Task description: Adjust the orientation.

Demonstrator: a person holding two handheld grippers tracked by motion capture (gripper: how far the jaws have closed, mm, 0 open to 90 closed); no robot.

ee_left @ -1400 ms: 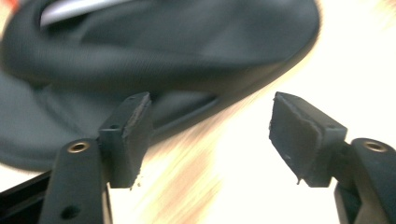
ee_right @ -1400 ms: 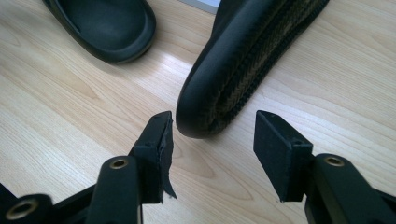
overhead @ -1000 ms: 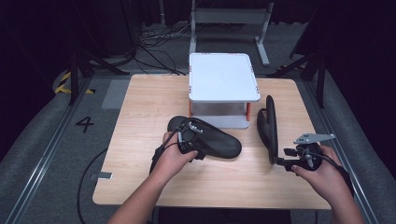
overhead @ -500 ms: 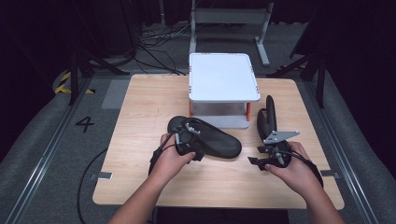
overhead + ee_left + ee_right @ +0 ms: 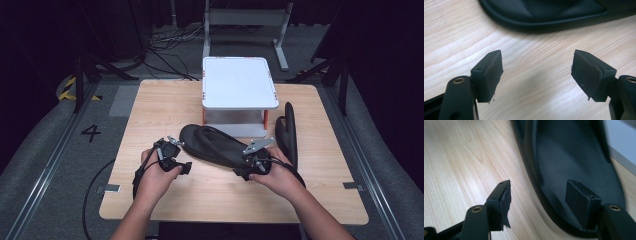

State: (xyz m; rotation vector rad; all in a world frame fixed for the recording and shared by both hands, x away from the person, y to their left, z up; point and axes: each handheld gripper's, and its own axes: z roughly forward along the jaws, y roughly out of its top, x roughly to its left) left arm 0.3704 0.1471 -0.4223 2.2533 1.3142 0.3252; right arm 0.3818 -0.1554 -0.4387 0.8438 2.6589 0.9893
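A black flip-flop [image 5: 212,145] lies flat on the wooden table [image 5: 150,110], in front of the white stand. A second black flip-flop [image 5: 288,131] rests on its edge to the right. My left gripper [image 5: 184,168] is open just left of the flat sandal; in the left gripper view its jaws are wide apart over bare wood, with the sandal's edge [image 5: 544,17] beyond them. My right gripper [image 5: 240,172] is open at the sandal's near right end. In the right gripper view one pad [image 5: 580,197] is over the sole [image 5: 574,157] and the other pad [image 5: 501,201] is over the wood.
A white raised stand [image 5: 239,82] with orange legs occupies the back centre of the table. Cables trail from both grippers over the near table edge. Dark floor with cables and metal frames surrounds the table.
The left gripper has let go of the flat sandal and drawn back to its left. The right hand has moved left from beside the upright sandal to the flat sandal's near end.
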